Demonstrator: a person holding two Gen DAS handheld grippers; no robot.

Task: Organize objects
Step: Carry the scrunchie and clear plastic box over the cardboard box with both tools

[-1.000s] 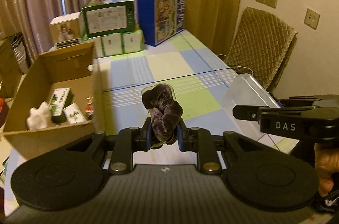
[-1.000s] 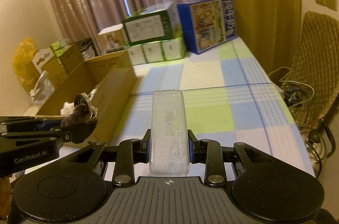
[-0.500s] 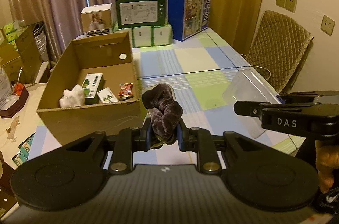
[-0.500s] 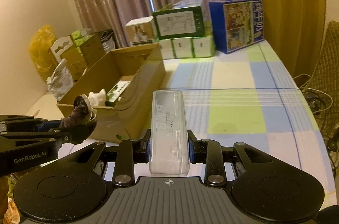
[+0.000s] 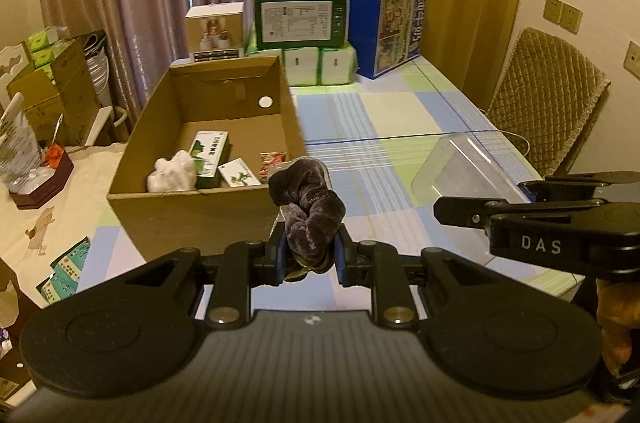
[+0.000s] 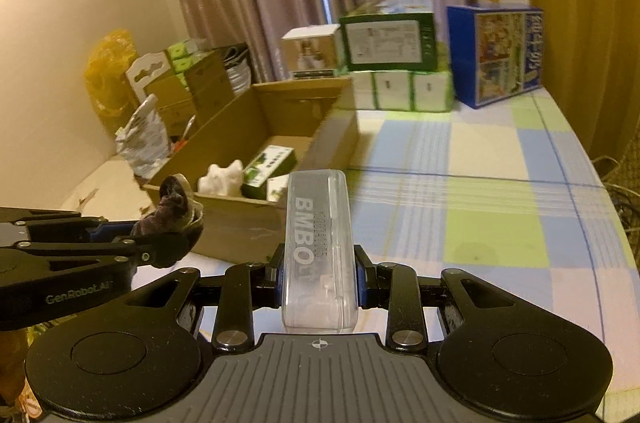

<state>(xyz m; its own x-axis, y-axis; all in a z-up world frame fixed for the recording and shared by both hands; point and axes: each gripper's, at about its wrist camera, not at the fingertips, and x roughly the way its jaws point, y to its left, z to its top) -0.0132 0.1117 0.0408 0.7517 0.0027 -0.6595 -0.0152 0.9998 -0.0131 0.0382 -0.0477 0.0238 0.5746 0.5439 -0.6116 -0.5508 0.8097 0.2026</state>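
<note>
My left gripper (image 5: 310,255) is shut on a dark purple velvet scrunchie (image 5: 306,209), held above the table just in front of the open cardboard box (image 5: 192,211). In the right wrist view the same scrunchie (image 6: 170,209) shows at the left, near the box's front corner. My right gripper (image 6: 319,273) is shut on a clear plastic box (image 6: 318,247), seen from the left wrist view as a clear plastic box (image 5: 460,175) over the table's right side. The cardboard box (image 6: 240,219) holds a white lump, a green carton and small packets.
Stacked green and white cartons (image 5: 300,23) and a blue box (image 5: 386,29) stand at the table's far end. A quilted chair (image 5: 548,95) sits at the right edge. Left of the table lie more cartons (image 5: 52,83), bags and a small tray (image 5: 40,175).
Both grippers have swung left while keeping their loads, so the cardboard box now sits more centrally and closer in both views. The scrunchie is now near the box's front wall.
</note>
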